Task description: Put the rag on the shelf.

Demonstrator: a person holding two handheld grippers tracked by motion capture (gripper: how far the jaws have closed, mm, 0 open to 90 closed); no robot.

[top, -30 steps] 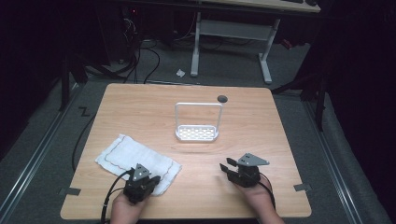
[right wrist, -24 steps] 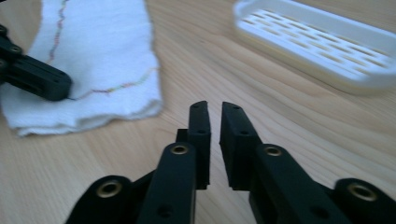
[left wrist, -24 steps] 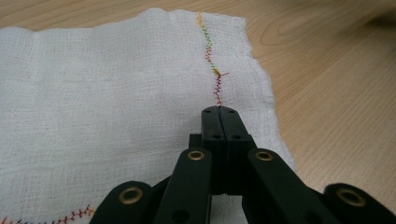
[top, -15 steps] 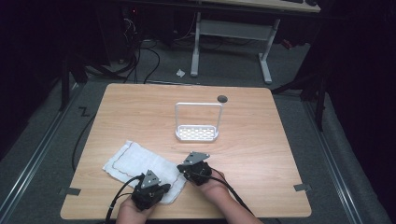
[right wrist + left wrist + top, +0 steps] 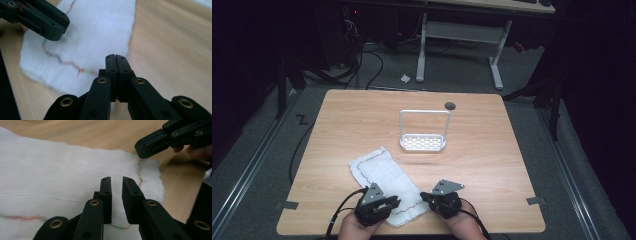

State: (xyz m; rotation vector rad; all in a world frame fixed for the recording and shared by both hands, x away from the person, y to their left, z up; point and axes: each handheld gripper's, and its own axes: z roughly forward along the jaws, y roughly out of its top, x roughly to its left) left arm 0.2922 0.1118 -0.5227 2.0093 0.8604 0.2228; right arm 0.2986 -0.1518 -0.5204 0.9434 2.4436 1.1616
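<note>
Cloth on wooden table

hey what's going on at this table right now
A person holds a gripper in each hand at the near edge of a wooden table. Both hover at the near end of a white cloth lying flat. The left gripper is over the cloth with its jaws slightly apart; the right gripper is beside the cloth's edge with its jaws together, holding nothing visible. A small white rack stands untouched mid-table.
</note>
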